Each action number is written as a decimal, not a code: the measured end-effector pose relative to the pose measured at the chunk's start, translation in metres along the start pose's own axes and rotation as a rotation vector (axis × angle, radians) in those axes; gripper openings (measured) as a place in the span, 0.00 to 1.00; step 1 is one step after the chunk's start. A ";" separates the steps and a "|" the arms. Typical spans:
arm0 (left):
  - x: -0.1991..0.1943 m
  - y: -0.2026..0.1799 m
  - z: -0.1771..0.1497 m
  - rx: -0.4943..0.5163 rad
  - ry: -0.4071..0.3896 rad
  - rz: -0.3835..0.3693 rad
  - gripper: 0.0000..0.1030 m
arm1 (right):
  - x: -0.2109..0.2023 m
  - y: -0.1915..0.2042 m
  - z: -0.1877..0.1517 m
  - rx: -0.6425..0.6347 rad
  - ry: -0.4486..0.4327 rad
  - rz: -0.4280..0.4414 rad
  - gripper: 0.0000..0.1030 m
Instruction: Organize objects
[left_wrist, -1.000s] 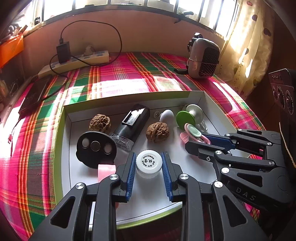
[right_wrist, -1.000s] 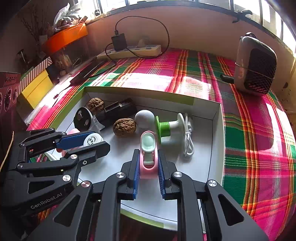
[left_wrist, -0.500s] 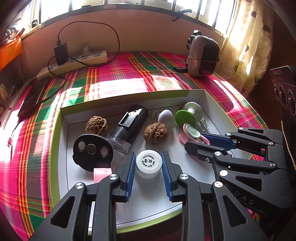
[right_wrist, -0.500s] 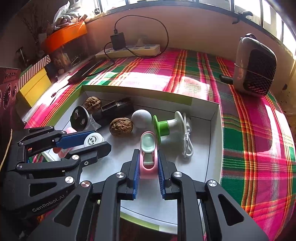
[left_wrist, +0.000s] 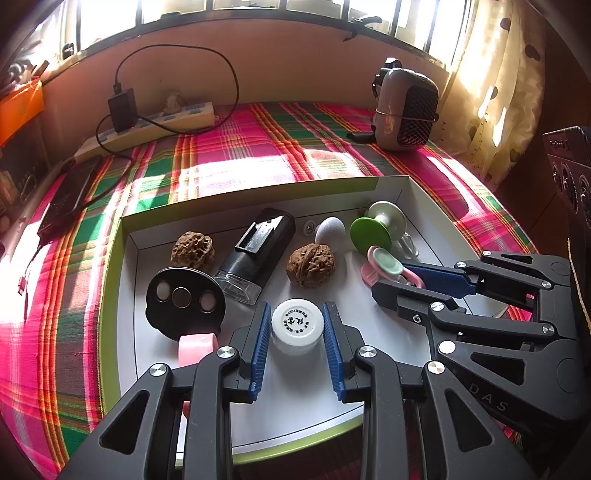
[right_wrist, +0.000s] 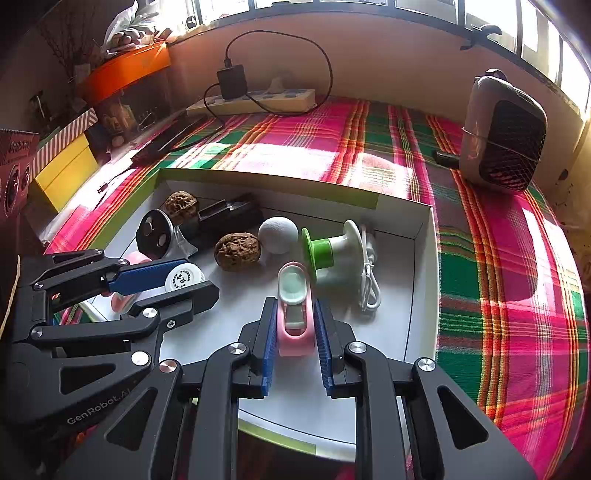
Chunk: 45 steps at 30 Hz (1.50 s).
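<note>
A shallow white tray with a green rim (left_wrist: 110, 266) (right_wrist: 421, 280) lies on the plaid cloth. My left gripper (left_wrist: 297, 317) is shut on a small white-capped bottle (left_wrist: 297, 325), also seen in the right wrist view (right_wrist: 183, 277). My right gripper (right_wrist: 294, 317) is shut on a pink and pale-green device (right_wrist: 293, 306), which shows in the left wrist view (left_wrist: 384, 264). In the tray lie two walnuts (left_wrist: 193, 251) (left_wrist: 311, 265), a black stamp-like case (left_wrist: 258, 251), a black disc with three holes (left_wrist: 184, 301), a white egg shape (left_wrist: 330, 229), a green-and-white spool (left_wrist: 376, 227) and a pink roll (left_wrist: 195, 345).
A white cable (right_wrist: 369, 284) lies beside the spool. A grey mesh-front heater (left_wrist: 406, 110) stands at the back right. A power strip with a black charger (left_wrist: 147, 120) runs along the back wall. A dark phone (left_wrist: 66, 195) lies at the left. Yellow and orange boxes (right_wrist: 66, 170) stand left.
Both grippers keep their hold on the same objects. The views have pulled back and risen slightly, so the tray contents sit a little farther off.
</note>
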<state>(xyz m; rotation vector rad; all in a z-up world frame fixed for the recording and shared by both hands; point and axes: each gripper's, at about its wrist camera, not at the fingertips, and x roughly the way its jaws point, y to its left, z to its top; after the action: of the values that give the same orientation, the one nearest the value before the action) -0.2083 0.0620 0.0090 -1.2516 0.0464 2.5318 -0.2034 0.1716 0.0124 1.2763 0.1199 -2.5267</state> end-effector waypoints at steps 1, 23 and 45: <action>0.000 0.000 0.000 0.001 0.000 0.000 0.25 | 0.000 0.000 0.000 0.000 0.000 -0.001 0.21; -0.024 -0.001 -0.006 -0.003 -0.039 0.027 0.26 | -0.020 0.000 -0.004 0.021 -0.039 -0.028 0.35; -0.080 0.001 -0.035 -0.042 -0.131 0.117 0.26 | -0.075 0.009 -0.024 0.069 -0.133 -0.065 0.35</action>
<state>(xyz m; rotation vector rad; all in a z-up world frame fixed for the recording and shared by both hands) -0.1362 0.0340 0.0497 -1.1253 0.0381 2.7229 -0.1402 0.1853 0.0583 1.1427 0.0456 -2.6841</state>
